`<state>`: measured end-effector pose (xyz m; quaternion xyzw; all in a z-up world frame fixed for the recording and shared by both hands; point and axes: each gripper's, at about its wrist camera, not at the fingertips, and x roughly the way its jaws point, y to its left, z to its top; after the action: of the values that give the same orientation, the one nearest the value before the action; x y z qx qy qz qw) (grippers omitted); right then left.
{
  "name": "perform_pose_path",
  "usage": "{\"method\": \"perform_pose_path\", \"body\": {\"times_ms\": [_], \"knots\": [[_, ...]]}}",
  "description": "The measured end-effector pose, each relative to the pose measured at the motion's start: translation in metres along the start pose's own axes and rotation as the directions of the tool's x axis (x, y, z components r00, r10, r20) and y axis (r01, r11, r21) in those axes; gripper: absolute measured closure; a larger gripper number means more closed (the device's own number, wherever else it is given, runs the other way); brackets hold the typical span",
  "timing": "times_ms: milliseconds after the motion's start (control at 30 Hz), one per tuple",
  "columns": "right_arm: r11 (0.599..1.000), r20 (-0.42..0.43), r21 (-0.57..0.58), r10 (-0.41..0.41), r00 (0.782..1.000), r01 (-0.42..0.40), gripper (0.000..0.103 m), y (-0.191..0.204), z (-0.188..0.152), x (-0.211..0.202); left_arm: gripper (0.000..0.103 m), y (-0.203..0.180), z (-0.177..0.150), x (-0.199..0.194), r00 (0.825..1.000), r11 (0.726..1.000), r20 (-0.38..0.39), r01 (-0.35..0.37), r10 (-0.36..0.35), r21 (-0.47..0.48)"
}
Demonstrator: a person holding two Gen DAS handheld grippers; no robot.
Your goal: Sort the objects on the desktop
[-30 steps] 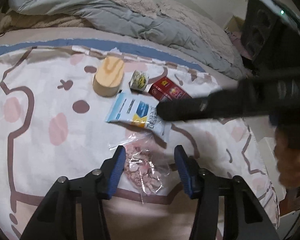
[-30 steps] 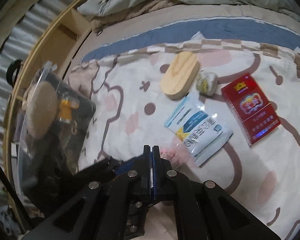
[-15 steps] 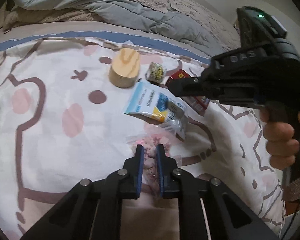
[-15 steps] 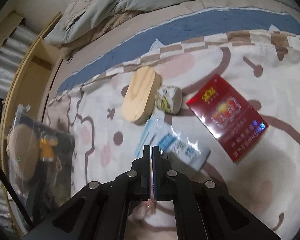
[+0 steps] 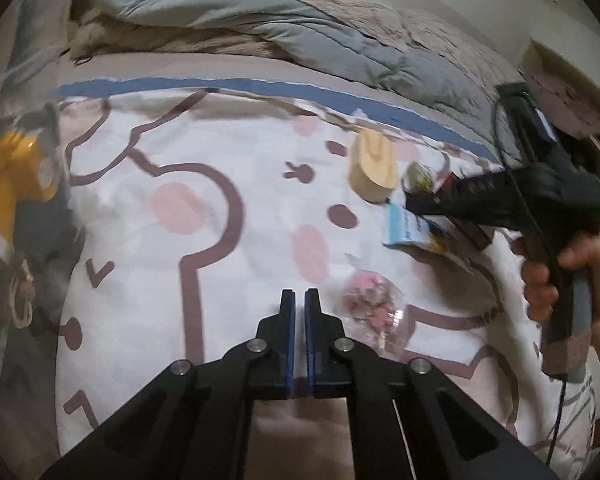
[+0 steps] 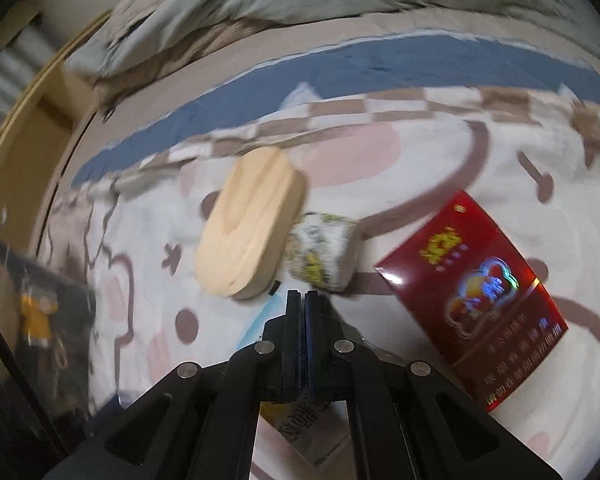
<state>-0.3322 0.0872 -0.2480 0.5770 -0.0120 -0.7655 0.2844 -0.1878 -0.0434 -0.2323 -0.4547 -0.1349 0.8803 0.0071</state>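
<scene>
On the cartoon bedsheet (image 5: 148,240) lie an oval wooden block (image 5: 374,170), a small patterned roll (image 5: 420,176), a blue-white packet (image 5: 410,232), a red box (image 6: 476,296) and a clear bag of pink pieces (image 5: 374,308). My left gripper (image 5: 299,300) is shut and empty, just left of the bag. My right gripper (image 6: 302,300) is shut and empty above the packet (image 6: 300,416), pointing at the block (image 6: 252,220) and roll (image 6: 324,252). It also shows in the left wrist view (image 5: 416,202), over the packet.
A rumpled grey duvet (image 5: 300,32) lies across the far side of the bed. A clear pouch with a yellow item (image 5: 12,176) sits at the left edge. A wooden bed frame (image 6: 16,128) runs along the left.
My left gripper has closed without the bag and swung left of it. My right gripper stayed shut and moved forward over the packet toward the block and roll.
</scene>
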Motion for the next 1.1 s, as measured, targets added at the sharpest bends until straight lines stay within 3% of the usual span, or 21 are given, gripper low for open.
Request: {"method": "perform_pose_path", "body": {"times_ms": [233, 533, 667, 767, 900, 1000, 1100], "knots": [[0.961, -0.125, -0.269, 0.023, 0.992, -0.056, 0.102, 0.030, -0.030, -0.009, 0.098, -0.013, 0.006, 0.003, 1.000, 1.000, 0.018, 0.002, -0.001, -0.019], [0.927, -0.234, -0.351, 0.052, 0.971, -0.134, 0.102, 0.025, -0.059, -0.030, 0.098, -0.050, 0.017, -0.007, 0.996, 0.997, 0.075, 0.049, -0.054, 0.061], [0.938, -0.184, -0.334, 0.028, 0.982, -0.089, 0.102, 0.010, -0.063, -0.051, 0.098, -0.067, 0.018, -0.014, 0.990, 0.989, 0.092, 0.091, -0.102, 0.114], [0.962, -0.149, -0.265, 0.030, 0.988, -0.069, 0.102, -0.012, -0.059, -0.065, 0.098, -0.081, 0.018, -0.022, 0.978, 0.976, 0.097, 0.168, -0.182, 0.140], [0.986, -0.126, -0.160, 0.032, 0.992, -0.052, 0.102, -0.042, -0.055, -0.076, 0.098, -0.100, 0.015, -0.024, 0.959, 0.949, 0.040, 0.272, -0.281, 0.161], [0.992, -0.121, -0.122, 0.028, 0.992, -0.043, 0.102, -0.055, -0.054, -0.080, 0.098, -0.117, 0.006, -0.013, 0.957, 0.941, -0.041, 0.288, -0.286, 0.178], [0.993, -0.114, -0.112, 0.021, 0.993, -0.034, 0.102, -0.060, -0.054, -0.085, 0.098, -0.124, -0.005, 0.006, 0.974, 0.959, -0.086, 0.221, -0.209, 0.179]]}}
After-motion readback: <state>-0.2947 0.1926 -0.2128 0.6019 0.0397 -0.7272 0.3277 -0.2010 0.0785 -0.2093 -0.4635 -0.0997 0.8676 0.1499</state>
